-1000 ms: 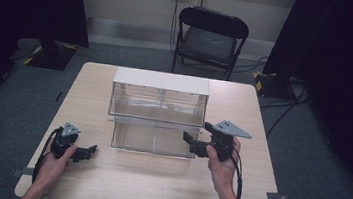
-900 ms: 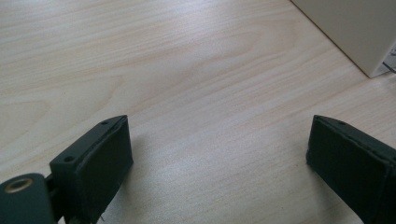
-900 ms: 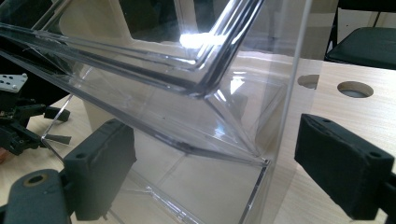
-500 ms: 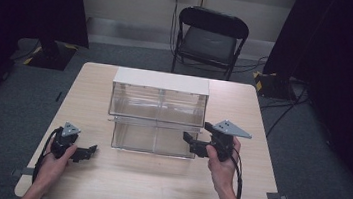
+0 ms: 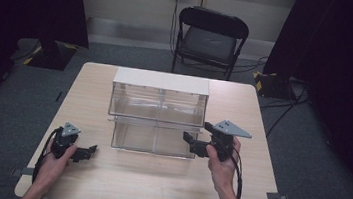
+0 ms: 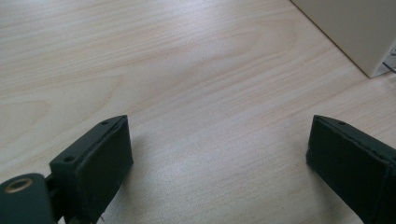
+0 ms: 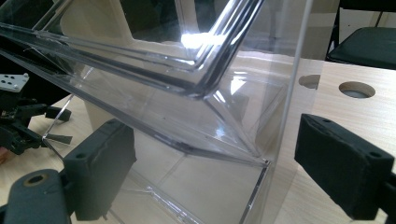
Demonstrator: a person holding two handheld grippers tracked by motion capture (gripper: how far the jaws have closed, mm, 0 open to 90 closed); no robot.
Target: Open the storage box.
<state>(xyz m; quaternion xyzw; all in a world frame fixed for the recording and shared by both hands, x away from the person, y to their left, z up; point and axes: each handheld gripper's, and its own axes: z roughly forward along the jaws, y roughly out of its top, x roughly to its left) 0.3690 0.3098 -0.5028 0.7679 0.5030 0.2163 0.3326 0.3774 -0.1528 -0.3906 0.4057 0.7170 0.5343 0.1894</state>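
Left hand-held gripper (image 6: pixel 219 154): two black jaws rise from the bottom edge, set wide apart, nothing between them. Below and beyond them lies the pale wood-grain surface (image 6: pixel 177 70). At the upper right corner, the cream-coloured corner of a box-like body (image 6: pixel 355 28) stands on that surface, apart from the jaws.

Left hand (image 5: pixel 55 158) enters from the bottom edge and holds the left gripper (image 5: pixel 89 152) low over the table (image 5: pixel 154 187), forearm angled inward. Its jaws point toward the person's right and stand wide apart with nothing between them. Right hand (image 5: pixel 222 161) grips the right gripper (image 5: pixel 189 142) from below, forearm rising from the bottom edge. Its jaws point toward the person's left, spread wide, and straddle the near right corner of the clear drawer (image 7: pixel 196 140) without closing on it.
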